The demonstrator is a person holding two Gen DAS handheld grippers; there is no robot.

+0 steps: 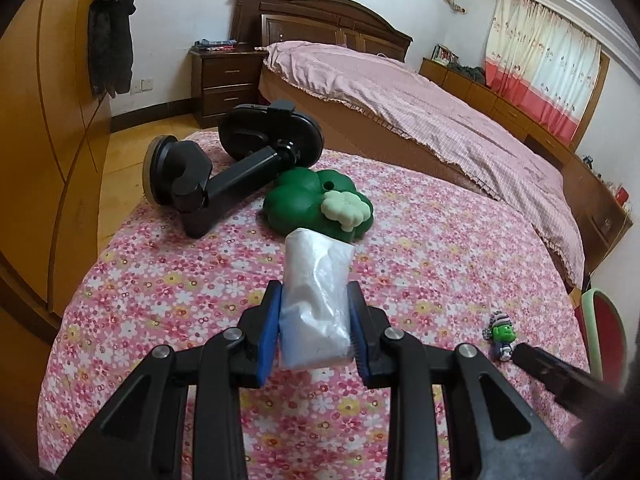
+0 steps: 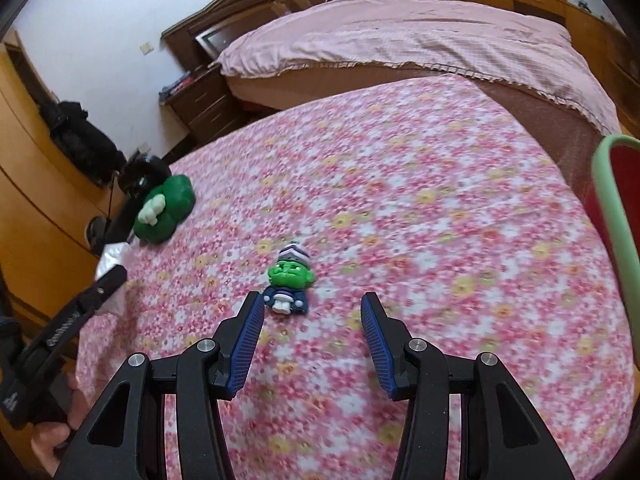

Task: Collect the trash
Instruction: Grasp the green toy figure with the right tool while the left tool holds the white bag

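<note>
My left gripper (image 1: 314, 300) is shut on a crumpled white plastic bag (image 1: 316, 300), holding it above the pink floral tablecloth (image 1: 160, 280). The same bag (image 2: 110, 256) shows at the far left of the right wrist view, with the left gripper's black finger in front of it. My right gripper (image 2: 312, 306) stands open over the cloth with nothing between its pads. A small green-faced toy figure (image 2: 290, 284) lies just beyond its left fingertip; in the left wrist view the figure (image 1: 500, 336) sits at the lower right.
A black phone holder with a suction cup (image 1: 224, 160) and a green clover-shaped toy (image 1: 316, 204) lie at the table's far left. A green-rimmed red chair back (image 2: 616, 216) stands at the right edge. A pink-covered bed (image 1: 420, 112) lies beyond the table.
</note>
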